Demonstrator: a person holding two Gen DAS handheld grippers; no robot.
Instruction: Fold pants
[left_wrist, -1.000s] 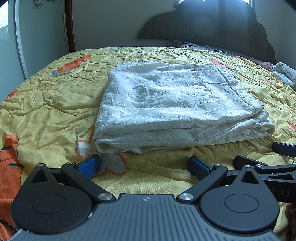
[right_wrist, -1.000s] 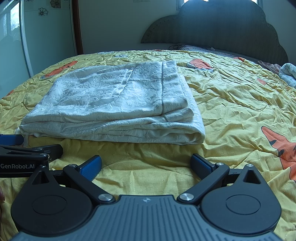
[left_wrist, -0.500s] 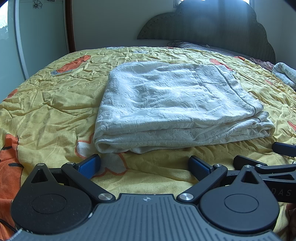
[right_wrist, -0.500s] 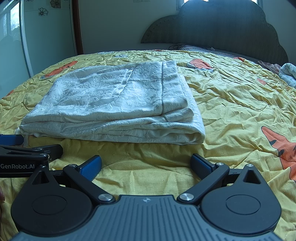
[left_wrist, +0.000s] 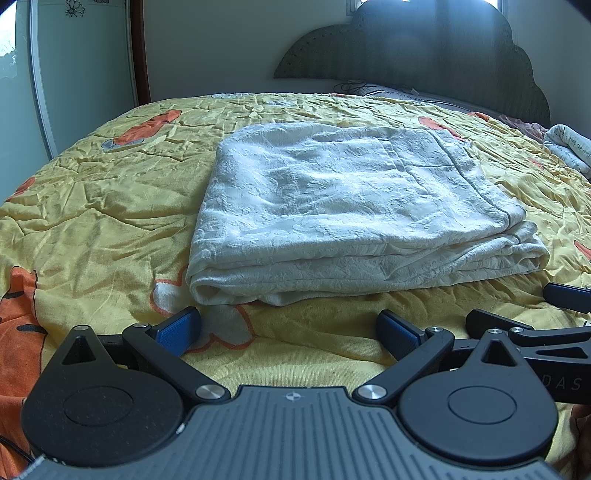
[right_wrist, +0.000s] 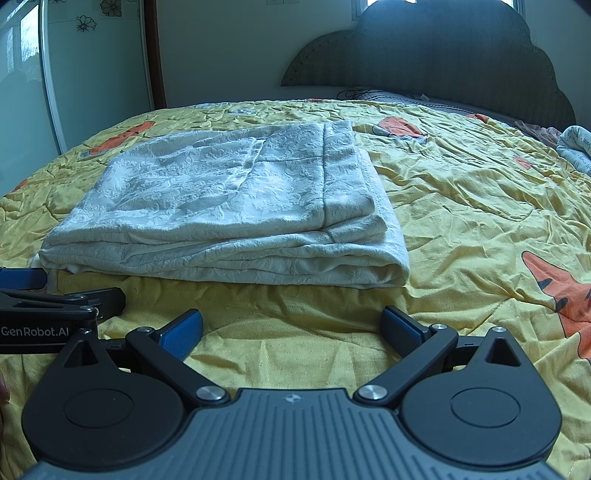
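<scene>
Both tongs, left (left_wrist: 288, 328) and right (right_wrist: 291, 328), gape empty before folded white pants (left_wrist: 351, 206); yellow quilt (left_wrist: 92, 221) around

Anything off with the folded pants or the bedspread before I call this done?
Nothing serious. The white pants lie folded in a compact stack on the yellow bedspread; only the near layered edges sit slightly uneven. Both tools are open and clear.
</scene>
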